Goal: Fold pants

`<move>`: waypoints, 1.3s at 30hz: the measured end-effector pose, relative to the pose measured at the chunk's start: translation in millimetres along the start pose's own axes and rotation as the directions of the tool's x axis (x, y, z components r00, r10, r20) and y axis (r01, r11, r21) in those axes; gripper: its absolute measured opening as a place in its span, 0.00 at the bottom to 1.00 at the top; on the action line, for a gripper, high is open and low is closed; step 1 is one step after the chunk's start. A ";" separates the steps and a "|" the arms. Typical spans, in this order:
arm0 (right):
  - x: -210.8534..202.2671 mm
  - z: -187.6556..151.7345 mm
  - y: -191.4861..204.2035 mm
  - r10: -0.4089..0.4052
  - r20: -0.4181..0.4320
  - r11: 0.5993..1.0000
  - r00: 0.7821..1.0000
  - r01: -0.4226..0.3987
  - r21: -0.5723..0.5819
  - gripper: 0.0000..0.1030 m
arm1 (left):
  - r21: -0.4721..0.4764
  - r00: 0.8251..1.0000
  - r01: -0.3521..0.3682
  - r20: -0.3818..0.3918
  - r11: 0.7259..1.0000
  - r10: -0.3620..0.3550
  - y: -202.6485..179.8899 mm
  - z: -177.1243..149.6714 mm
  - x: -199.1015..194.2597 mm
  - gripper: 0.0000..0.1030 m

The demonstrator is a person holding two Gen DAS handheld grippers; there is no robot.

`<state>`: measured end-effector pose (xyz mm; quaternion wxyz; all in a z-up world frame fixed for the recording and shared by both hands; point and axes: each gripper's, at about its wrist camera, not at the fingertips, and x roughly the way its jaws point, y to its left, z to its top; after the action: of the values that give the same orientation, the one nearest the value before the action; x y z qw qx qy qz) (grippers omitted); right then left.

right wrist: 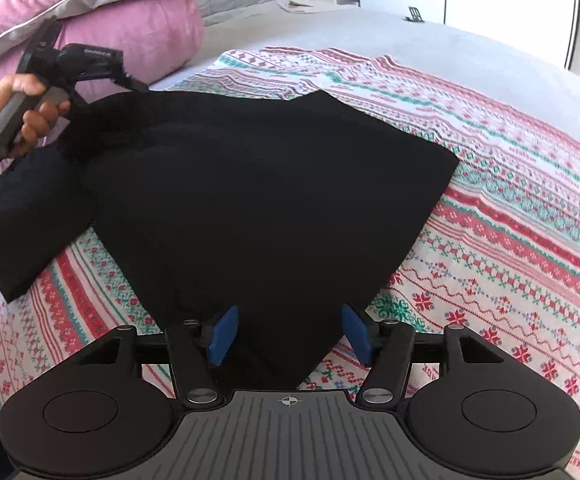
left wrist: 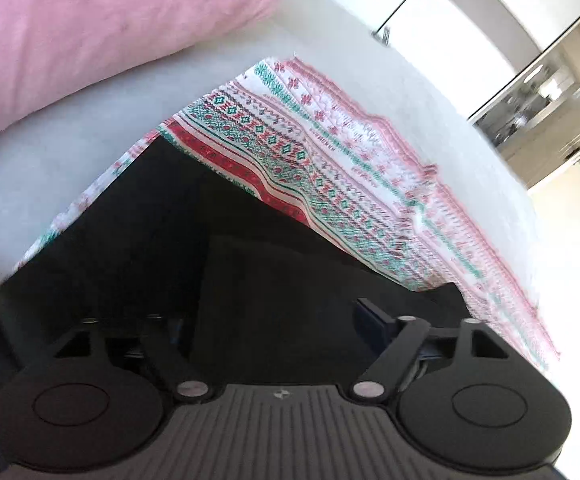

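Status: the black pants (right wrist: 258,200) lie on the patterned blanket (right wrist: 510,208) spread over the bed (right wrist: 330,36), mostly flat, with one part bunched and hanging toward the bed's near-left edge. A fold looks already laid across the main body; judged, this is the release-and-tidy step after a fold, not the start.

L gripper (right wrist: 130,80): seen from the R wrist view, at the far-left corner of the pants, held in my left hand (right wrist: 18,116). In its own view the fabric fills the lower field and I can make out only one blue pad (left wrist: 366,316), set well off to the side. Fingers read as spread, nothing pinched. Picture is blurred, so contact w/ the cloth can't be confirmed.

R gripper (right wrist: 290,336): blue pads (right wrist: 222,336) stand apart either side of the near corner of the pants. Cloth lies between them but they aren't pressing on it. Fingers spread, not gripping.

Pink pillows (right wrist: 102,28) sit near the far-left corner, just beside the L gripper.

Next move, as I judge it: deal w/ the bunched section at left. Needs a fresh pinch on an edge w/ both fingers sets, lifting evenly, then laying it over the flat body so edges line up. Risk: black-on-black layers hard to tell apart; may grab two layers or drag the blanket along.
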<state>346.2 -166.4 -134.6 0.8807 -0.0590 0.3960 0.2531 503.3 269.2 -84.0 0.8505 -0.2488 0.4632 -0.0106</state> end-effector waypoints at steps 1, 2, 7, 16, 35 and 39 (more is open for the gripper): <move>1.1 -0.1 -1.1 0.003 -0.004 1.000 1.000 -0.003 0.007 0.56 | -0.007 0.999 -0.039 -0.021 0.999 0.039 -2.5 3.9 7.2 0.82; 1.6 -0.4 -1.2 0.002 -0.007 1.000 1.000 -0.002 0.009 0.56 | -0.021 0.996 -0.071 -0.052 0.997 0.070 -4.3 9.0 17.7 0.82; 2.4 -1.3 -1.9 0.007 -0.010 1.000 1.000 -0.007 0.005 0.57 | -0.017 0.988 -0.143 -0.053 0.990 0.142 -12.6 7.0 21.0 0.36; 25.3 -11.6 -10.3 0.026 -0.049 0.997 0.998 -0.022 0.079 0.70 | 0.233 0.919 0.023 0.377 0.972 -0.112 -20.9 -27.3 -31.9 0.21; 28.0 -12.9 -9.9 0.029 -0.061 0.996 0.998 -0.024 0.081 0.75 | 0.141 0.965 -0.132 0.246 0.981 0.095 -22.7 -11.6 -9.7 0.52; 28.4 -13.0 -9.4 0.029 -0.063 0.996 0.998 -0.024 0.082 0.75 | 0.198 0.930 -0.366 0.068 0.909 0.360 -27.2 -16.3 27.2 0.57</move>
<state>358.0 -167.1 -165.0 0.8658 -0.0258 0.4348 0.2465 511.6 231.9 -100.8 0.8656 -0.0684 0.4851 0.1032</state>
